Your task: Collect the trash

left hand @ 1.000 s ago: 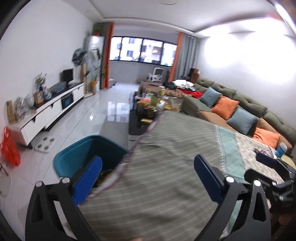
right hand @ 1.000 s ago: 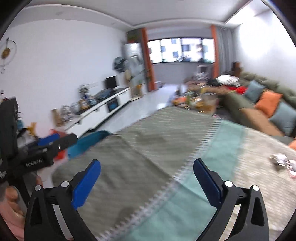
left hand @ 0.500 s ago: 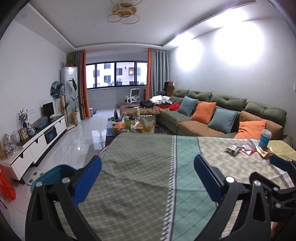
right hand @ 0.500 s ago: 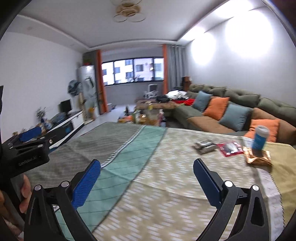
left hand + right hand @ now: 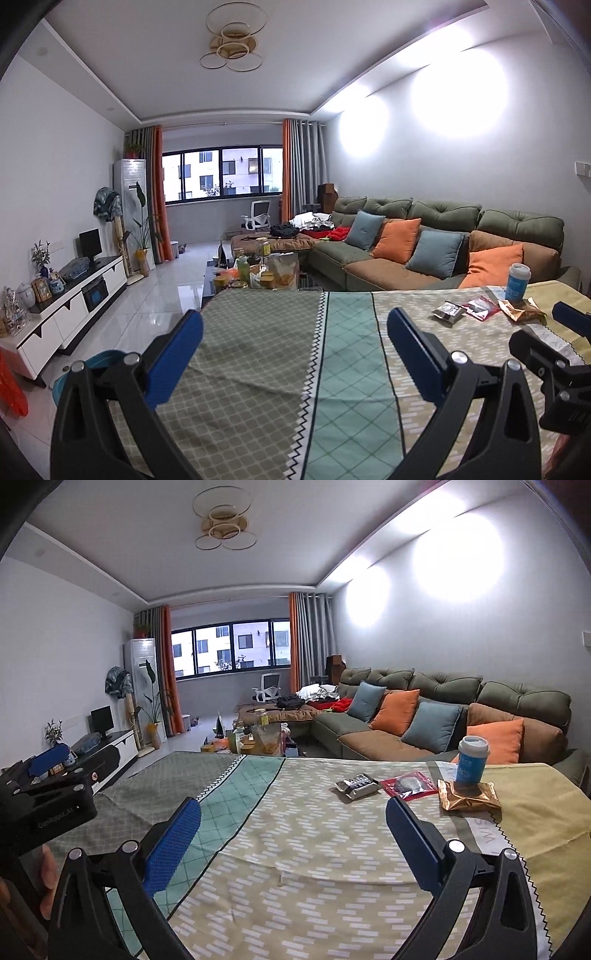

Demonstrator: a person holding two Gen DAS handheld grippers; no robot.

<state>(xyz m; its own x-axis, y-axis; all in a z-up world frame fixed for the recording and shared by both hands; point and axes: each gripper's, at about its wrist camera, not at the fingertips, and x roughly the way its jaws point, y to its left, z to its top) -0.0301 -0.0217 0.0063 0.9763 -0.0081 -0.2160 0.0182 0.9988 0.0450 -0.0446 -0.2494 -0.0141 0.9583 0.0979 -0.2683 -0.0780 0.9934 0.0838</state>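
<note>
Trash lies on the far right of a cloth-covered table [image 5: 295, 849]: a silver wrapper [image 5: 357, 785], a red packet [image 5: 408, 785], a gold wrapper [image 5: 468, 799] and a blue cup with a white lid [image 5: 471, 760] standing on the gold wrapper. They also show in the left wrist view: silver wrapper [image 5: 448, 312], red packet [image 5: 480, 307], gold wrapper [image 5: 521, 314], cup [image 5: 518, 281]. My right gripper [image 5: 293, 843] is open and empty, short of the trash. My left gripper [image 5: 294, 358] is open and empty over the table's left part.
A teal bin [image 5: 79, 371] stands on the floor left of the table. A sofa [image 5: 443, 716] with cushions runs along the right wall. A cluttered coffee table [image 5: 258, 273] is beyond the table. A white TV cabinet [image 5: 70, 310] lines the left wall.
Both views have swung right and levelled from the table's left edge and the bin to the trash at the far right. Both grippers stay open.
</note>
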